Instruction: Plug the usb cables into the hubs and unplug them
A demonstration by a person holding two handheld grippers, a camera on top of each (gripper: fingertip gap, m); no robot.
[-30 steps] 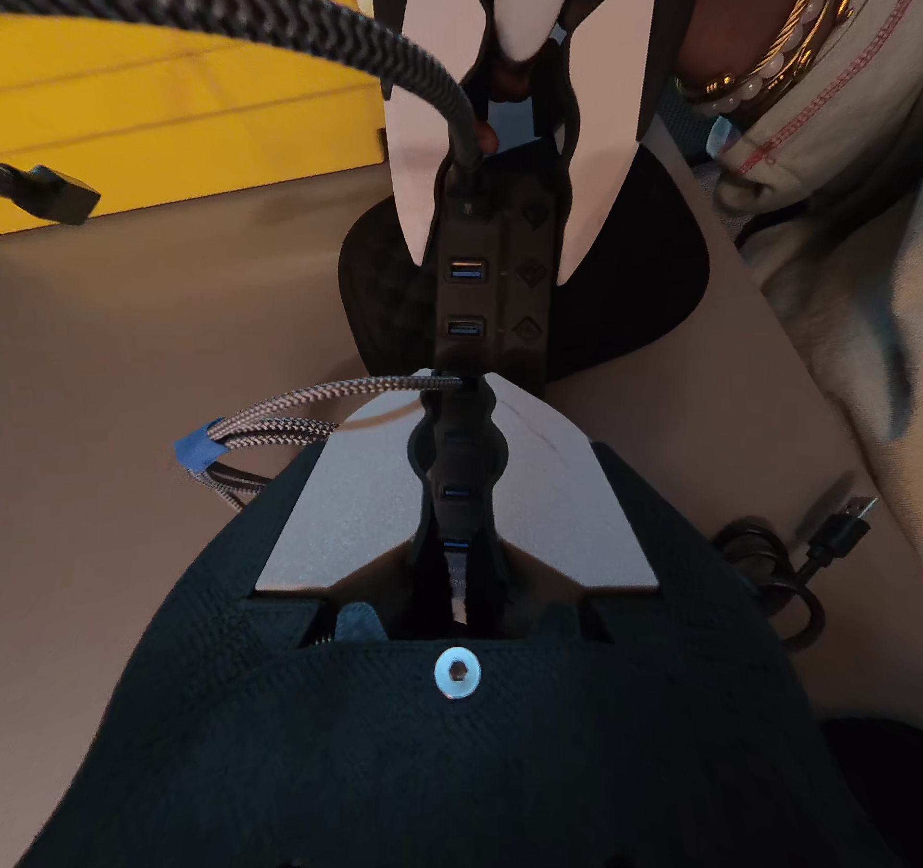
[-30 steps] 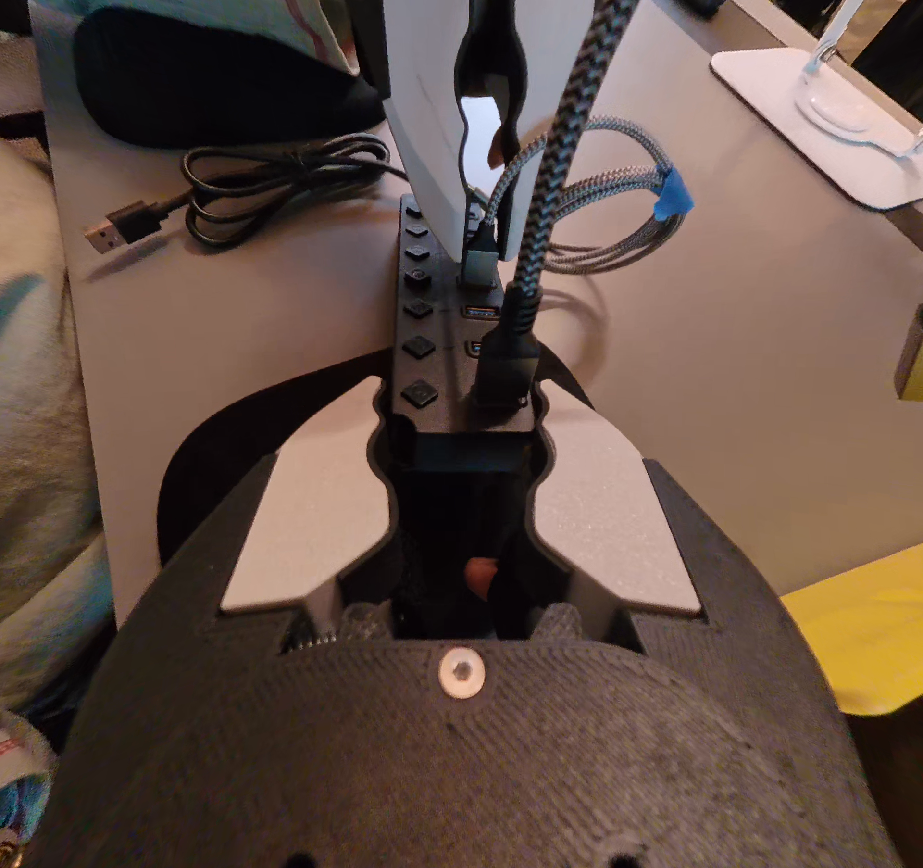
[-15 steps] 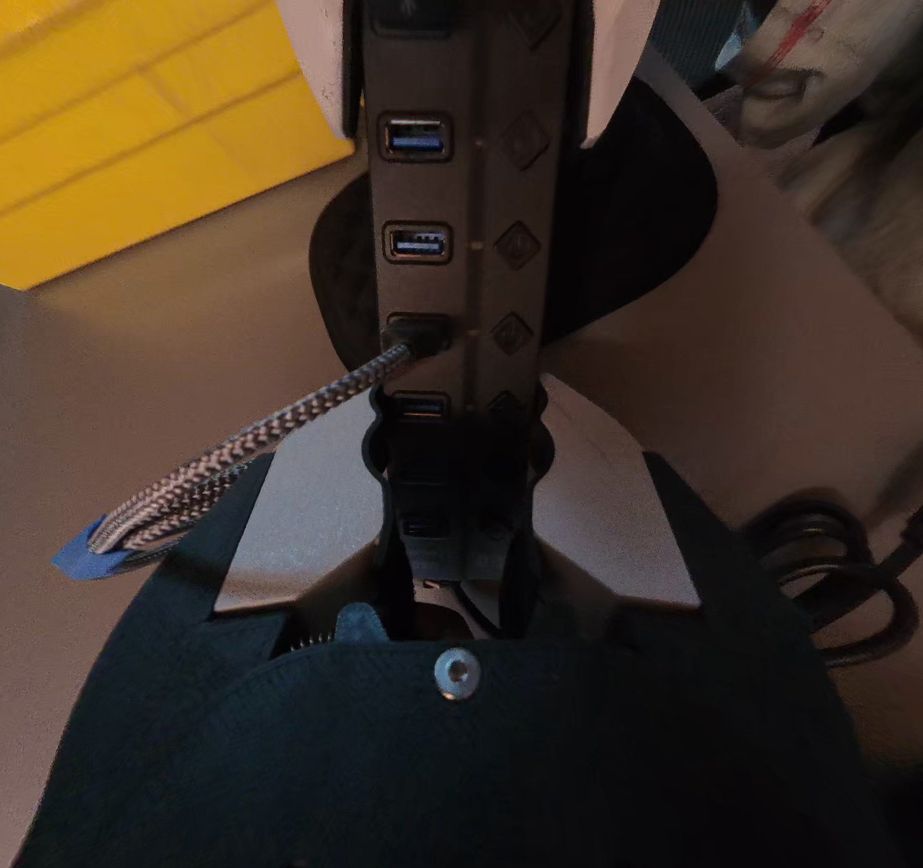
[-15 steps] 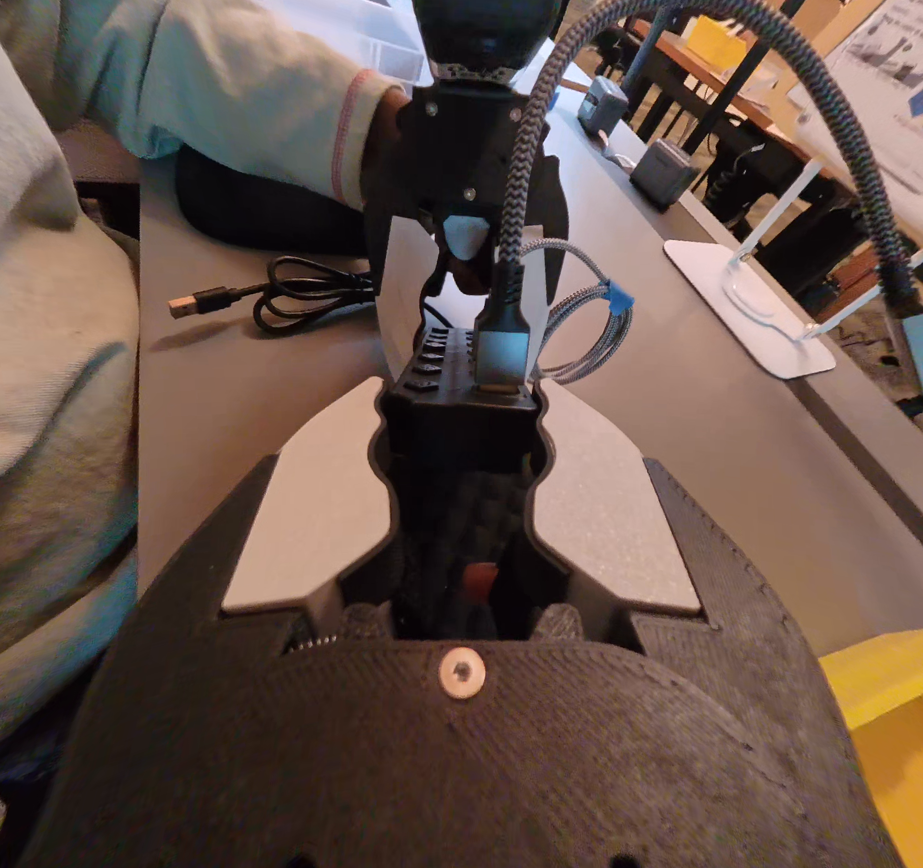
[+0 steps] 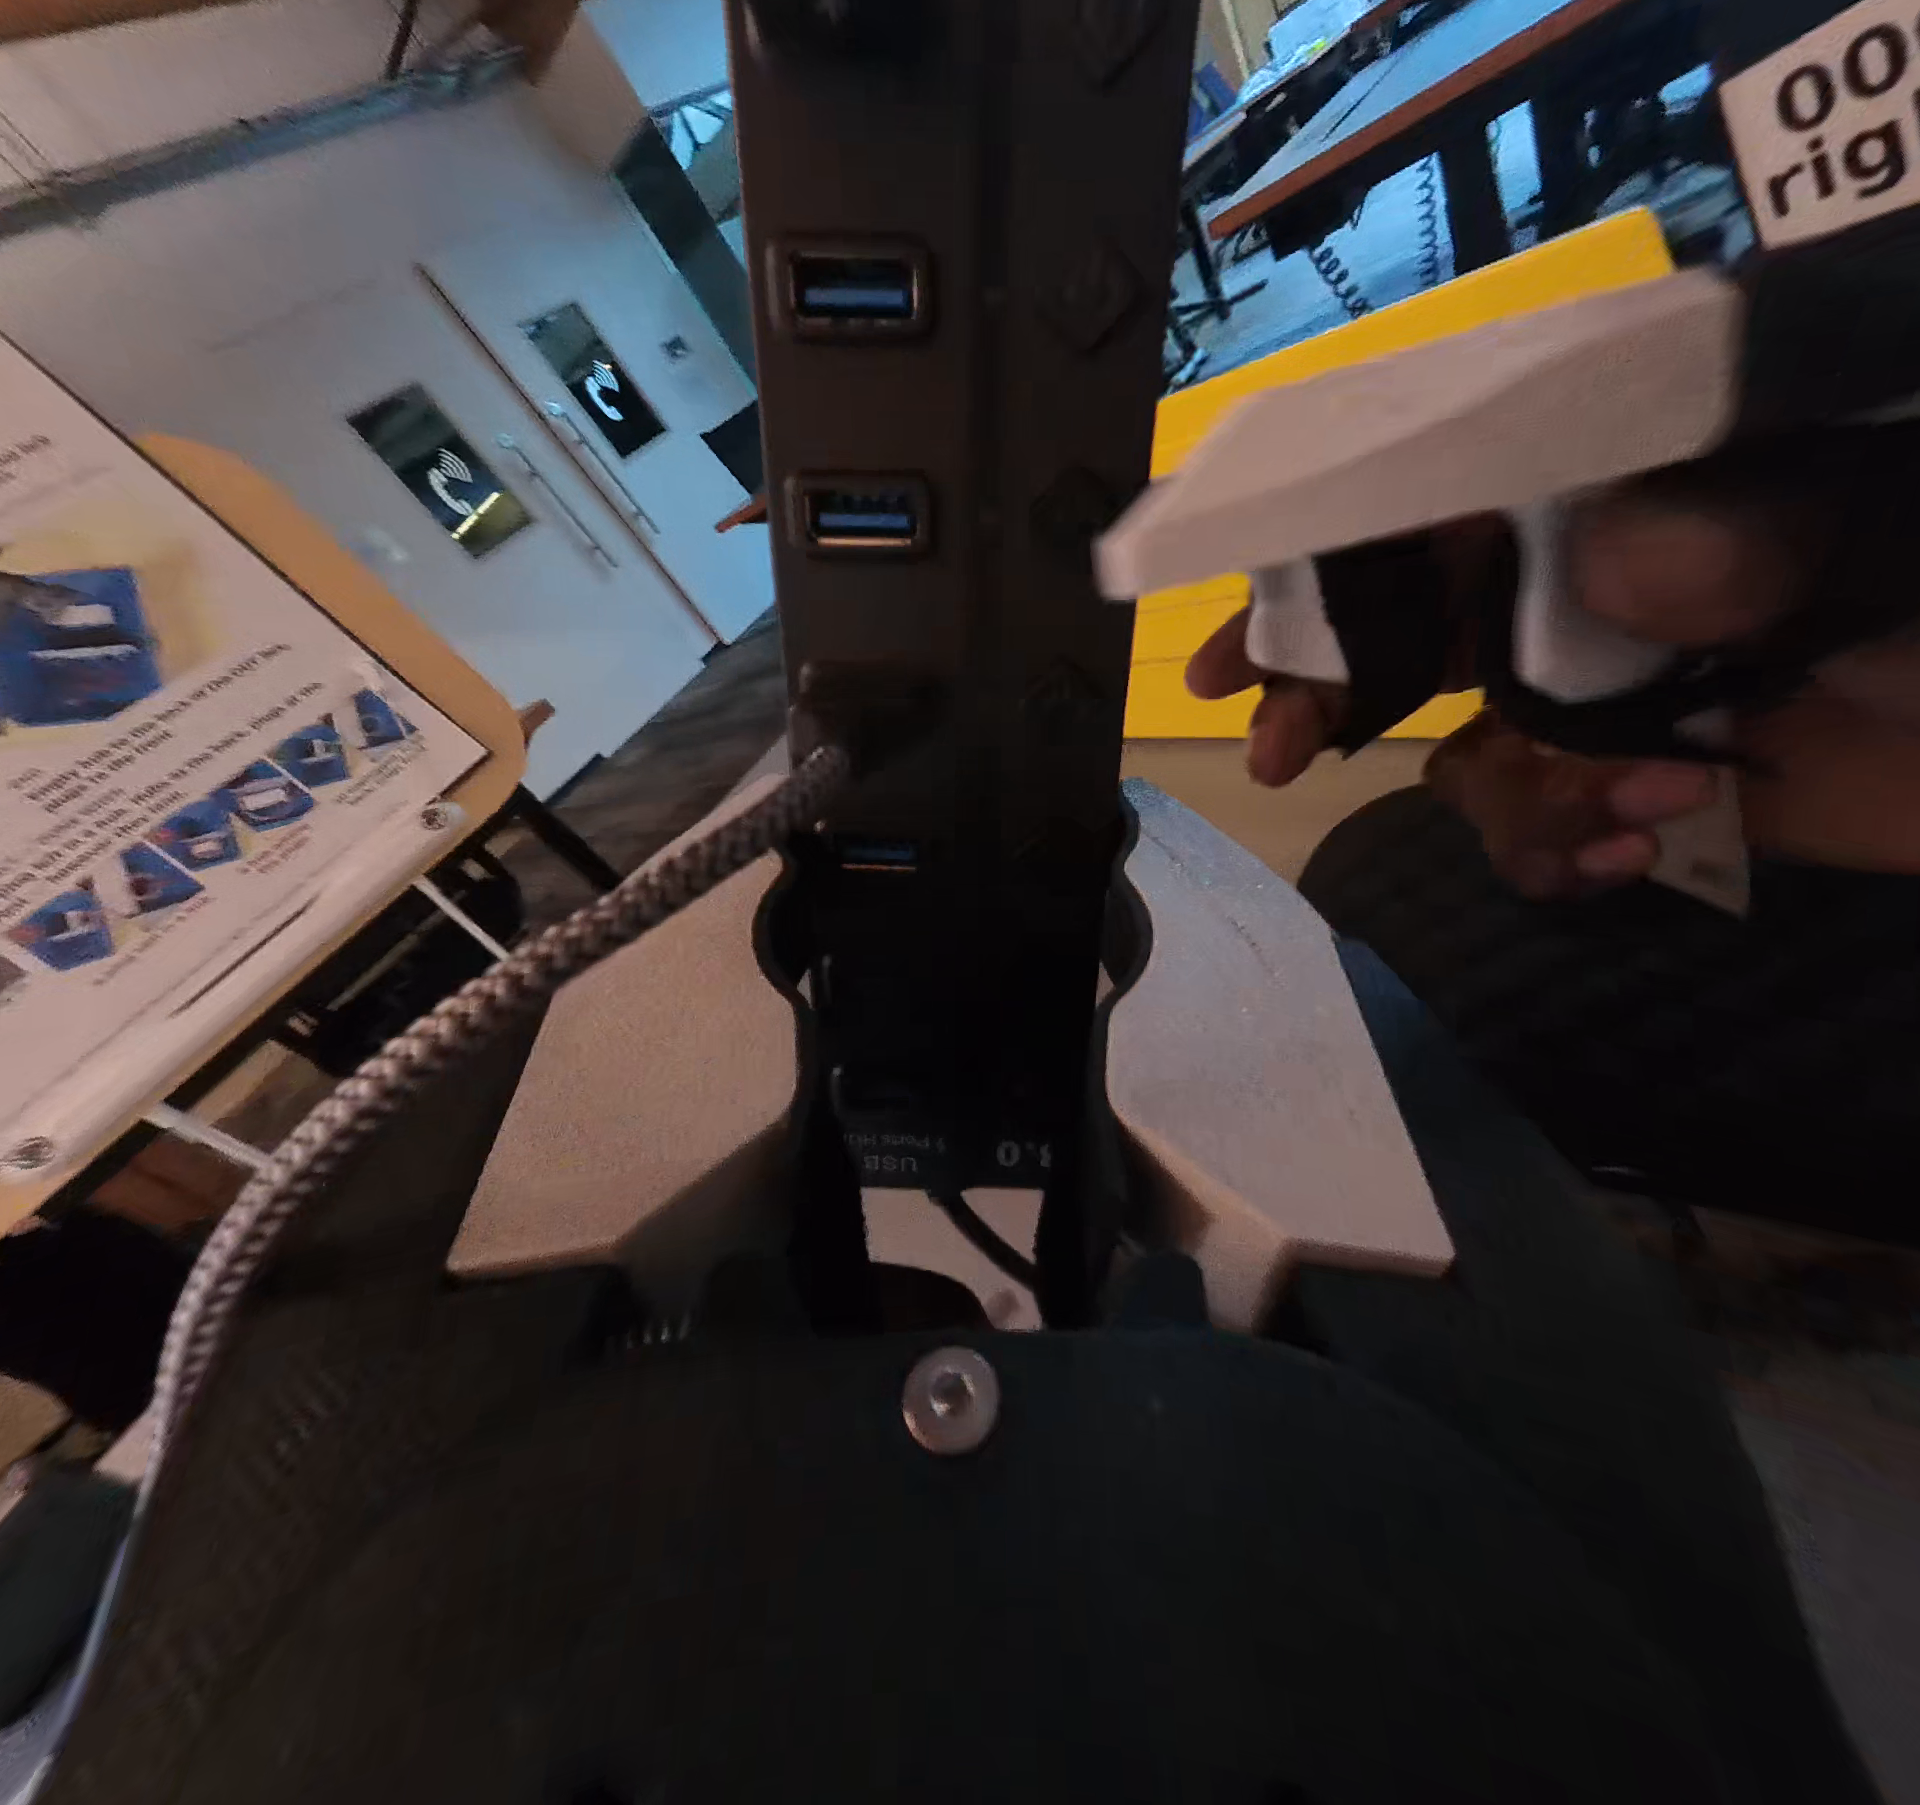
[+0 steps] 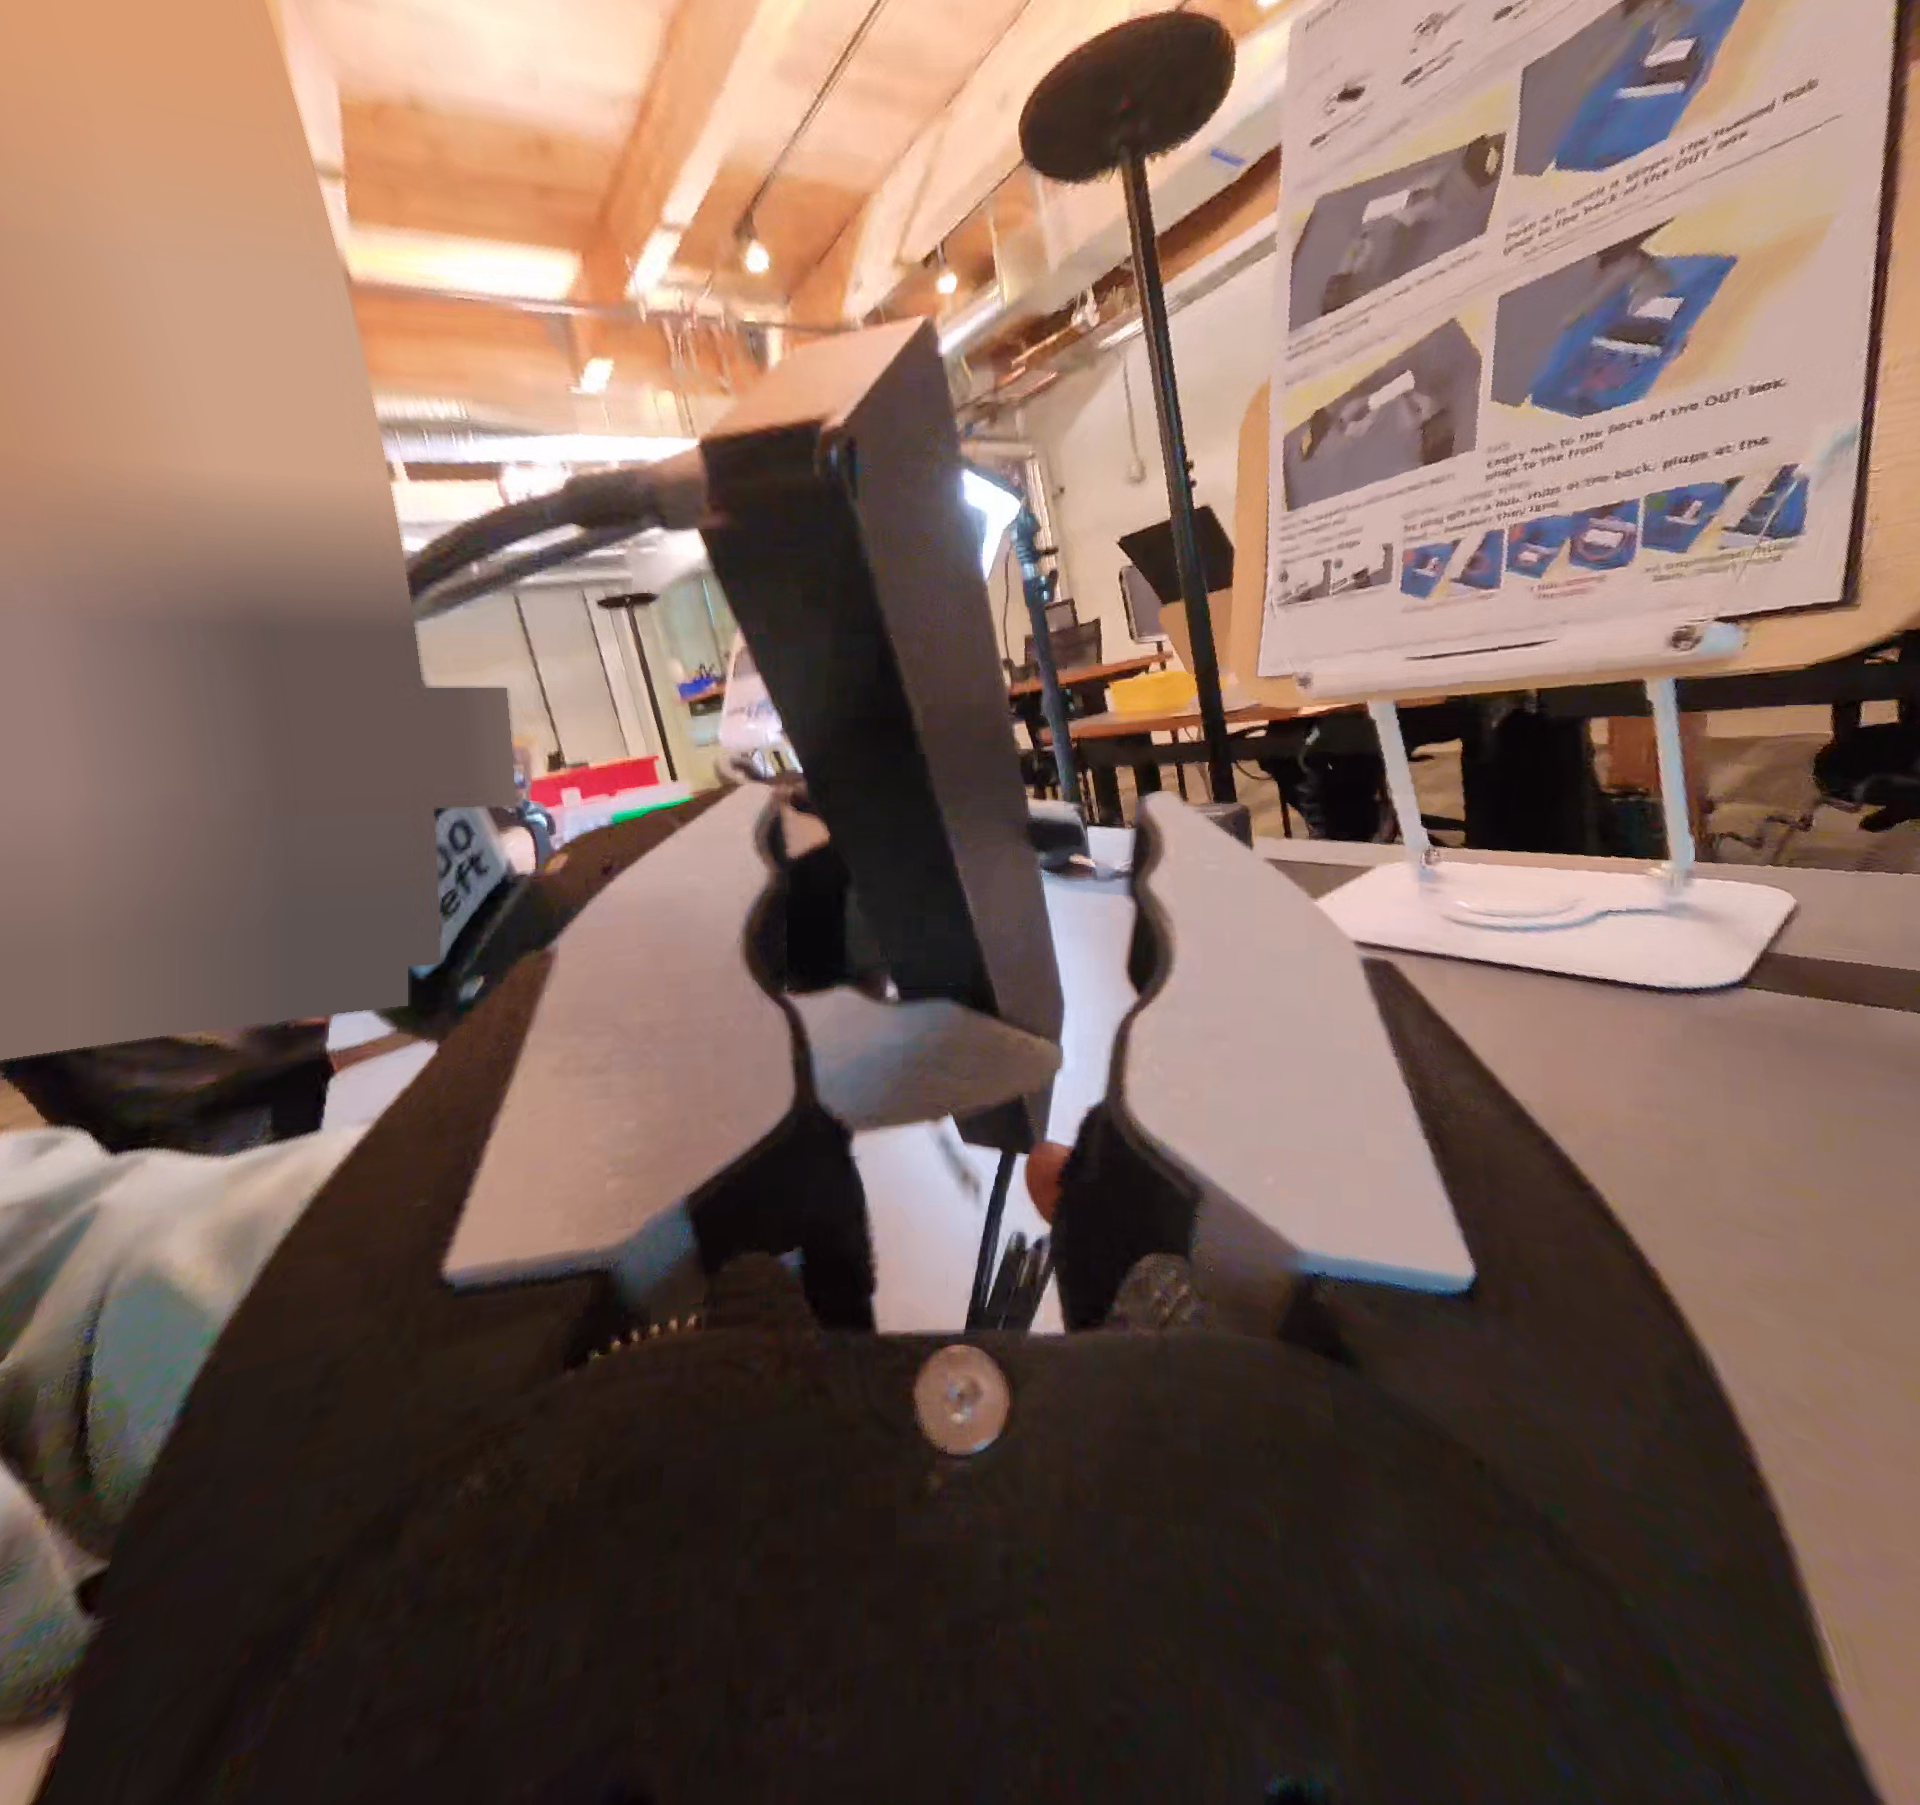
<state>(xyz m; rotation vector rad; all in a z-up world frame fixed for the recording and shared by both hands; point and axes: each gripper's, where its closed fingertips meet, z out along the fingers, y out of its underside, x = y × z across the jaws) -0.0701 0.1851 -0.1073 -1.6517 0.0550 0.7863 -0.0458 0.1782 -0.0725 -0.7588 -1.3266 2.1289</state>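
Observation:
My left gripper (image 5: 951, 810) is shut on the lower end of a black USB hub (image 5: 956, 405) and holds it upright in the air. A grey braided cable (image 5: 468, 1007) is plugged into a port just above the fingertips and hangs down to the left. A black plug sits in the top port. Two blue ports between them are empty. My right gripper (image 6: 956, 810) is open, with the hub's back (image 6: 883, 664) standing between its spread fingers without touching them. In the left wrist view its white finger (image 5: 1434, 425) is to the right of the hub.
An instruction board (image 6: 1558, 301) on a white stand (image 6: 1538, 914) rests on the grey table (image 6: 1662, 1080). It also shows in the left wrist view (image 5: 208, 716). A yellow bin (image 5: 1351, 384) lies behind the hub. A person's hand (image 5: 1455, 716) holds the right gripper. Spacing between my two grippers at the tips: around 4 cm.
The hub has been lifted off the table and tilted upright in my left gripper. My right gripper has let go of the hub's far end and opened.

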